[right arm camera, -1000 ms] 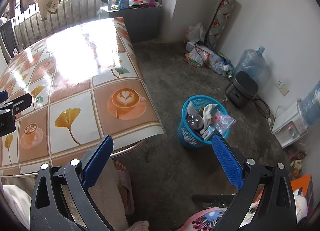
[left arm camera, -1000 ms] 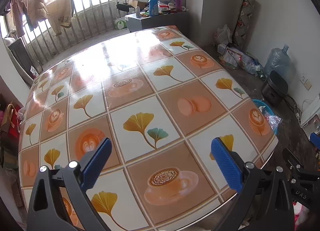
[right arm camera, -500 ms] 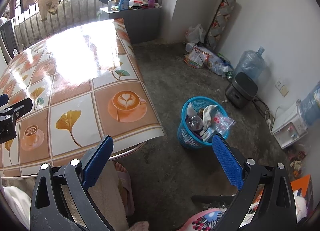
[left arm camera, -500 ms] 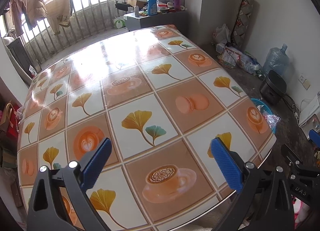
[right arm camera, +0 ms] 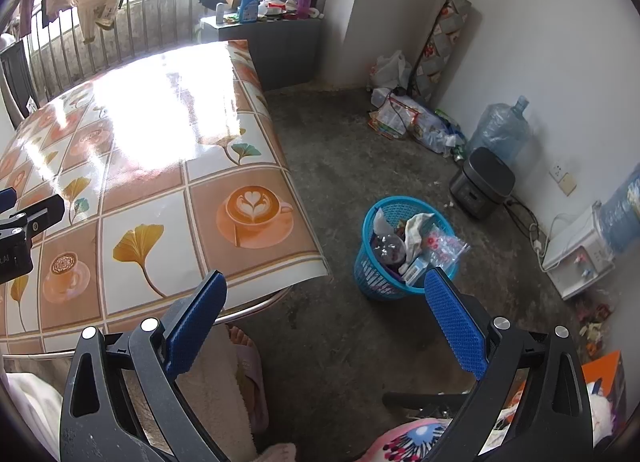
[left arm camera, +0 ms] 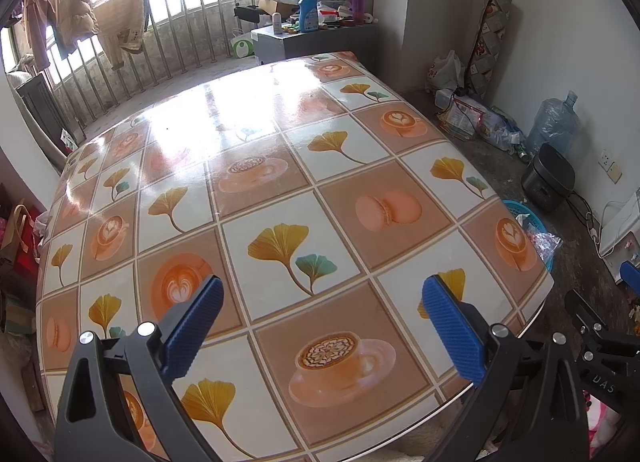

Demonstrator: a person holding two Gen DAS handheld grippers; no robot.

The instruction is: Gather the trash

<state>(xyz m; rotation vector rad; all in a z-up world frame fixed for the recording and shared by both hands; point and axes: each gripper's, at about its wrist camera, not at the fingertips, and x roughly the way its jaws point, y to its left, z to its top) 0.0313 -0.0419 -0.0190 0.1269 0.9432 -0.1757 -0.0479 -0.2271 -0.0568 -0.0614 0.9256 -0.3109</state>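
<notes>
Leftmost, the left gripper hangs above the near part of the table, its blue-padded fingers spread wide with nothing between them. Under it lies a glossy tablecloth printed with ginkgo leaves, coffee cups and macarons, glaring with window light at the far end. Past the table's right edge, the rim of the blue basket peeks out on the concrete floor.

Further right, the right gripper is held off the table's corner, over the floor, jaws likewise parted and holding nothing. Ahead of it and slightly right stands the blue basket, filled with trash: crumpled paper, clear plastic wrappers and a small box, some rising above the rim. Beyond it, near the wall, sit a black rice cooker and a large water jug.
</notes>
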